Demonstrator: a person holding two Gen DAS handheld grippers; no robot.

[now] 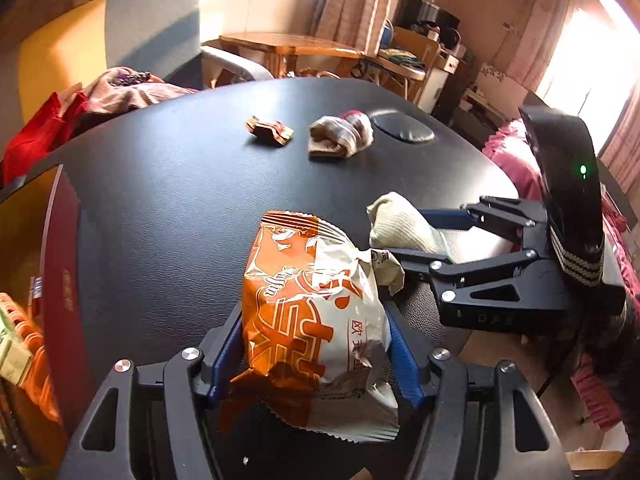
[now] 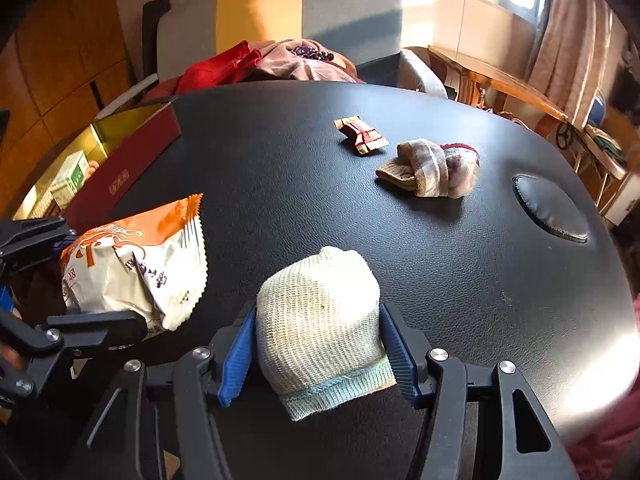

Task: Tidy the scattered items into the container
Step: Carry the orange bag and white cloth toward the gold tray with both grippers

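The left hand-held gripper [image 1: 316, 344] is clenched on an orange-and-white snack packet [image 1: 316, 320], its two blue-padded fingers [image 1: 228, 356] pressing the crinkled sides. The packet has zigzag-cut ends, orange printed characters and a white half with small dark text. It is held over the near edge of the desk [image 1: 168, 200].

The right hand-held gripper [image 2: 318, 344] grasps a rolled cream sock [image 2: 320, 320], ribbed knit with a pale blue cuff band at the near end. The blue pads touch both sides of the roll. In the left wrist view this gripper and its sock sit just beside the snack packet, on its right.

The desk is black with a leather-like grain and a rounded outline. An oval padded inset [image 2: 550, 208] is set into it toward the far right. Two loose items lie on the far part of the top: one small brown-and-red wrapped sweet [image 2: 362, 134] and, near it, one bundled brown-and-red patterned sock [image 2: 434, 170].

At the desk's left edge stands one open dark-red box [image 2: 128, 164] with a gold lining, holding a green-and-white carton [image 2: 72, 176] and other things too unclear to name.

Beyond the desk is a chair [image 2: 312, 16] with a yellow and grey back, draped with red and pink clothing [image 2: 272, 62]. Sunlit windows, curtains and a wooden table [image 1: 288, 46] fill the room behind.
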